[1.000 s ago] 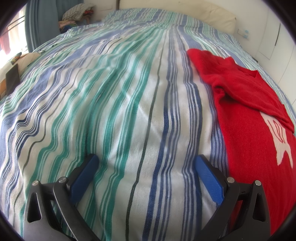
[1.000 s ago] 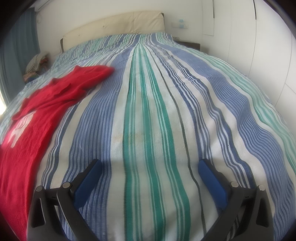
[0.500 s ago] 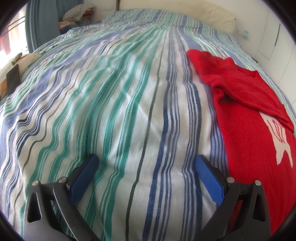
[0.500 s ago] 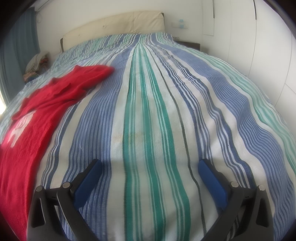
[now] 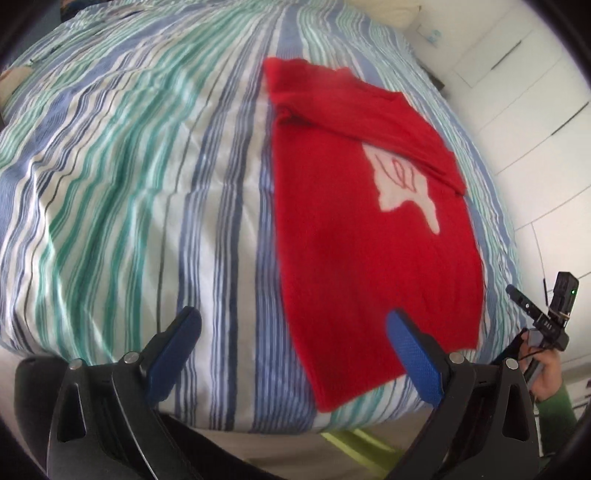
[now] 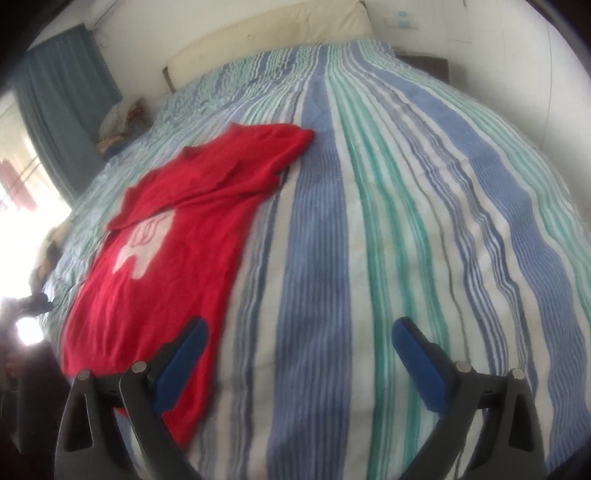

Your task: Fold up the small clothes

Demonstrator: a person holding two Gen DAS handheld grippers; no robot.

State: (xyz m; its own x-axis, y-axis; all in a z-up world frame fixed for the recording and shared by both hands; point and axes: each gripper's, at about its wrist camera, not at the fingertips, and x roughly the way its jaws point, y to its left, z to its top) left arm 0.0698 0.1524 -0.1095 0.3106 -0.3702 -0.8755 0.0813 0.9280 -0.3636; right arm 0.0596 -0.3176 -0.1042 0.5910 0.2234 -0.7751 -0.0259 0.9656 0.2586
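A small red knit sweater [image 5: 354,236] with a white motif lies flat on the striped bed, its sleeve folded across the chest. It also shows in the right wrist view [image 6: 173,236]. My left gripper [image 5: 293,332] is open and empty, above the bed's near edge, its right finger over the sweater's hem. My right gripper [image 6: 299,343] is open and empty, its left finger over the hem's right corner. The right gripper's body [image 5: 546,317] and the hand holding it show at the far right of the left wrist view.
The bed cover [image 6: 406,206] has blue, green and white stripes. A cream headboard [image 6: 280,33] stands at the far end. White wardrobe doors [image 5: 524,92] line the right side. A blue curtain [image 6: 62,107] and a heap of clothes [image 6: 118,122] are at the far left.
Both grippers have pulled back and risen toward the bed's near edge. The whole sweater and the bed's front edge have come into view. Both stay open.
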